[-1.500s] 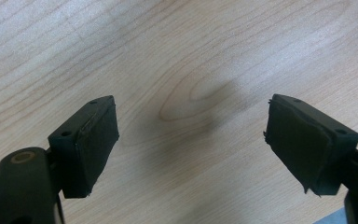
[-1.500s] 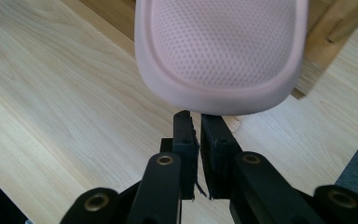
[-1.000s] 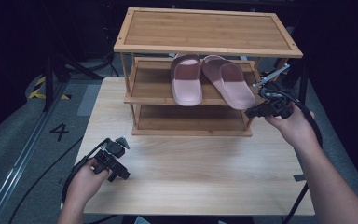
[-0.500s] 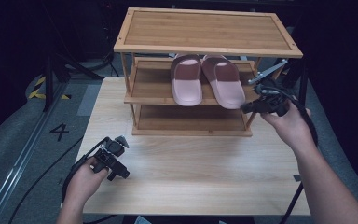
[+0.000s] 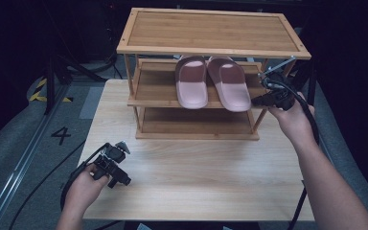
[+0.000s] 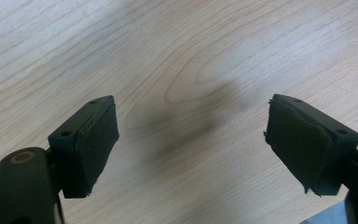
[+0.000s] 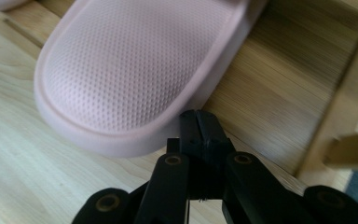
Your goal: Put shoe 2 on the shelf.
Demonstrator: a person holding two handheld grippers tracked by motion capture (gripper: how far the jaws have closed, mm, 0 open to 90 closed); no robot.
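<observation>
Two pink slippers lie side by side on the middle shelf of a wooden shoe rack [image 5: 211, 28]: the left slipper [image 5: 191, 81] and the right slipper [image 5: 230, 84], heels toward me. My right gripper [image 5: 255, 100] is at the rack's right front post, shut with nothing between its jaws. In the right gripper view its closed tips [image 7: 200, 123] touch the rim of the right slipper [image 7: 135, 65]. My left gripper [image 5: 120, 178] rests low over the table's front left, open, with bare wood between its fingers [image 6: 93, 144].
The rack stands at the back of the light wooden table [image 5: 211, 172]; its top and bottom shelves are bare. A rack post [image 7: 345, 112] is just right of my right gripper. Cables trail from both grippers. Dark floor surrounds the table.
The right slipper has swung from a slant to lie parallel beside the left one. My right gripper has shifted slightly along the shelf front. The left hand stayed put.
</observation>
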